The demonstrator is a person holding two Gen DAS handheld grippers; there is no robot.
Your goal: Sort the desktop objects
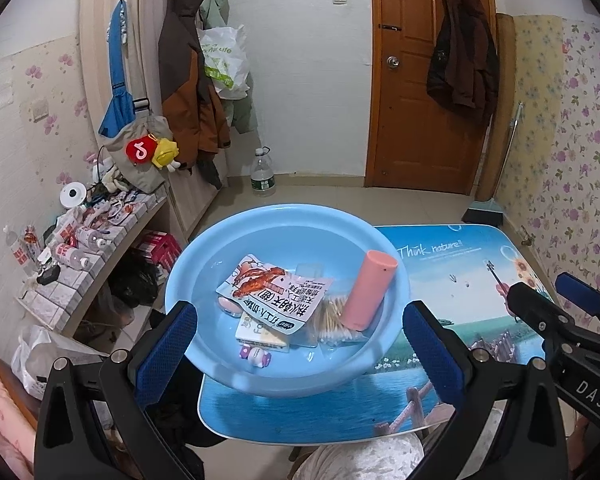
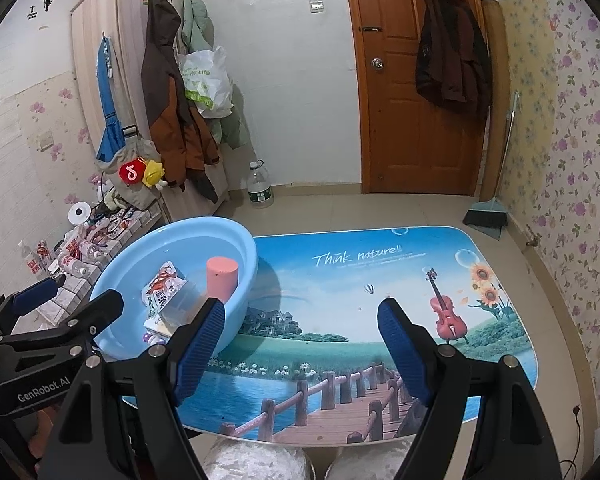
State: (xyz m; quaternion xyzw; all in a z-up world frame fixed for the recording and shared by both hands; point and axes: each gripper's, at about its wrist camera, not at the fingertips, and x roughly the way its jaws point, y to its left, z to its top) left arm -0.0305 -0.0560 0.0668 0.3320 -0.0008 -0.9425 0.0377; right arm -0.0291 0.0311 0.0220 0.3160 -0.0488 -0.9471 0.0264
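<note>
A light blue basin (image 1: 220,240) sits on the left end of the picture-printed table (image 1: 460,280), overhanging its left edge. It holds a pink cylinder (image 1: 369,290), a snack packet (image 1: 274,294), a bag of cotton swabs (image 1: 332,318), a small box (image 1: 260,334) and a small purple-white item (image 1: 256,356). My left gripper (image 1: 300,344) is open, its fingers on either side of the basin's near part. My right gripper (image 2: 302,350) is open and empty above the table (image 2: 380,280), to the right of the basin (image 2: 236,240). The pink cylinder (image 2: 221,278) leans on the basin's right wall.
A cluttered low shelf (image 1: 80,248) with bottles stands left of the table. A water bottle (image 1: 263,174) stands on the floor by hanging coats. A wooden door (image 1: 424,80) is behind, a broom (image 2: 486,216) at the right wall. The right gripper shows at the left view's edge (image 1: 560,320).
</note>
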